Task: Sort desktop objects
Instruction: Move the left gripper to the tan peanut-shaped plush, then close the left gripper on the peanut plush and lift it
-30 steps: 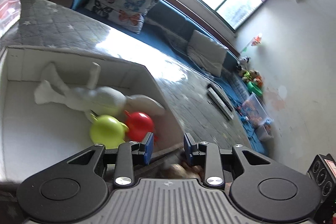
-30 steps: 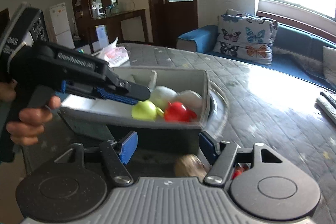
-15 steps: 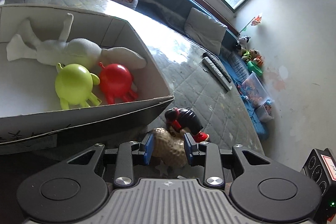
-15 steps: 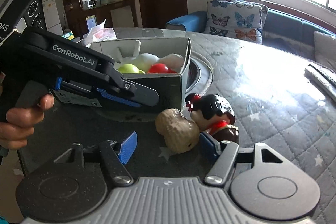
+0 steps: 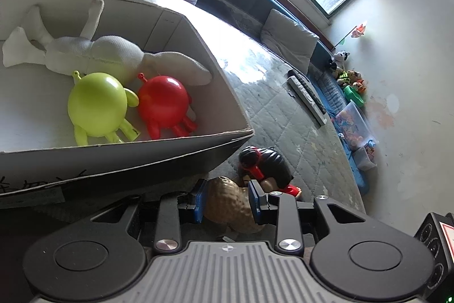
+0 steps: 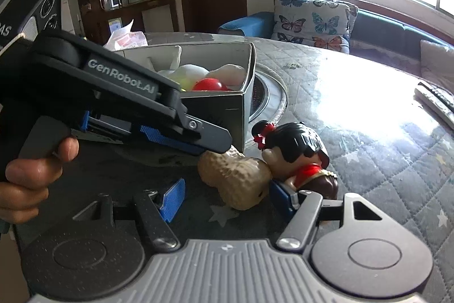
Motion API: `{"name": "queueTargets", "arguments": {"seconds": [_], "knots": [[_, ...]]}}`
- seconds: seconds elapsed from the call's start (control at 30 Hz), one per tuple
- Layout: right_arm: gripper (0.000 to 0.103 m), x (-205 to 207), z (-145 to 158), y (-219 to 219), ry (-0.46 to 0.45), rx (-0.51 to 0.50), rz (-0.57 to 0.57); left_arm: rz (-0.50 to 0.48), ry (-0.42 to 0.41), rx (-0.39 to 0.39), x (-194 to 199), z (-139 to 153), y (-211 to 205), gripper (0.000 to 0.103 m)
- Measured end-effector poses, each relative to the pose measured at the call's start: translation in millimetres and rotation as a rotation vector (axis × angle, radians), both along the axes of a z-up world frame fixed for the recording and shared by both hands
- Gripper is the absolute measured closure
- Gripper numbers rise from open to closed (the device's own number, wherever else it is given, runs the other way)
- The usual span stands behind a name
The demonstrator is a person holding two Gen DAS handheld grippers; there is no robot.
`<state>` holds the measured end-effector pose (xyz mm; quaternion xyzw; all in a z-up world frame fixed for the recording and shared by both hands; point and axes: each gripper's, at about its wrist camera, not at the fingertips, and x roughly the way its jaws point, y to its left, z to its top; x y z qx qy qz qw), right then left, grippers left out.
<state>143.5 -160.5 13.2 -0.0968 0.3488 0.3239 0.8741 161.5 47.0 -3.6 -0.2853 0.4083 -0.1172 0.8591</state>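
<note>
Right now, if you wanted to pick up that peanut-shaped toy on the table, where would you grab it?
Probably at the narrow waist of the peanut toy, closing across its short width from above. It lies flat on the table, one end against the doll, so that end is blocked. The left gripper already straddles it, pads either side; whether it is squeezing yet, I cannot tell. The right gripper is open.
</note>
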Motion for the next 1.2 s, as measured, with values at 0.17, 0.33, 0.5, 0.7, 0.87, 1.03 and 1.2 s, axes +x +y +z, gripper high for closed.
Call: {"name": "queueTargets", "arguments": {"seconds": [0.17,0.33,0.5,0.7,0.87,1.03,1.2], "knots": [[0.038,2.4,-2.3,4.1,-0.015,-0.023,-0.009,-0.010,-0.007,0.013,0.1,-2.5,0.7,0.070],[0.051,0.7,-0.5,0.4,-0.013,-0.025,-0.015,-0.037,-0.006,0.037,-1.8,-2.7,0.6,0.070],[0.054,-5.3,5.9,-6.5,0.012,-0.010,0.026,-0.057,-0.005,0.030,-7.6,0.1,3.4,0.070],[0.053,-17.5,7.5,-4.3,0.011,-0.030,0.087,-0.057,0.003,0.016,-12.9,0.6,8.3,0.070],[0.053,-12.4,5.6,-2.8,-0.011,-0.049,0.067,-0.038,0.028,0.002,-10.8,-3.6,12.3,0.070],[0.053,-0.9,4.6,-0.5,-0.011,-0.042,0.060,-0.029,0.038,-0.022,-8.3,-4.9,12.8,0.070],[0.053,4.1,2.9,4.1,-0.007,-0.046,0.080,-0.029,0.038,-0.017,-6.4,-6.4,9.7,0.070]]}}
